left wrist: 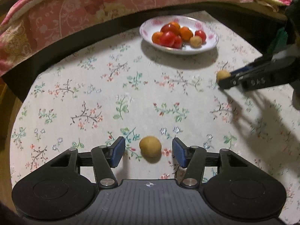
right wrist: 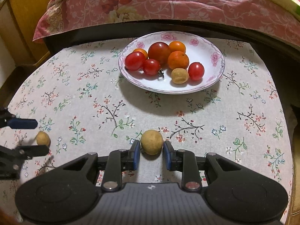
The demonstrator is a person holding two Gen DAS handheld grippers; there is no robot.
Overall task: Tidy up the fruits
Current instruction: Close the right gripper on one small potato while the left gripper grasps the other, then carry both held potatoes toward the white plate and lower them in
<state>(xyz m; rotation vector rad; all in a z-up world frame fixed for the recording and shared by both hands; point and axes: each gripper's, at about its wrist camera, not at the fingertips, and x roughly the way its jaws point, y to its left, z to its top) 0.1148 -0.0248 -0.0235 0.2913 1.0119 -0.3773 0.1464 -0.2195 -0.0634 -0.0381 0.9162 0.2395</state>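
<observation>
A white floral plate (left wrist: 210, 46) (right wrist: 206, 45) holds red tomatoes (right wrist: 135, 61), small oranges (right wrist: 178, 60) and one tan round fruit (right wrist: 179, 76). My left gripper (left wrist: 148, 151) is open with a tan fruit (left wrist: 150, 146) lying on the cloth between its fingers, untouched. My right gripper (right wrist: 151, 152) has its blue pads closed against a second tan fruit (right wrist: 151, 144). In the left wrist view, the right gripper (left wrist: 227, 79) holds that fruit (left wrist: 223, 75) just above the cloth. In the right wrist view, the left gripper (right wrist: 40, 135) straddles its fruit (right wrist: 43, 138).
The table has a floral tablecloth (left wrist: 93, 97) (right wrist: 84, 103). A bed with a pink floral quilt (left wrist: 75, 9) (right wrist: 168, 1) runs along the far edge. A wooden cabinet (right wrist: 26, 18) stands at the far left.
</observation>
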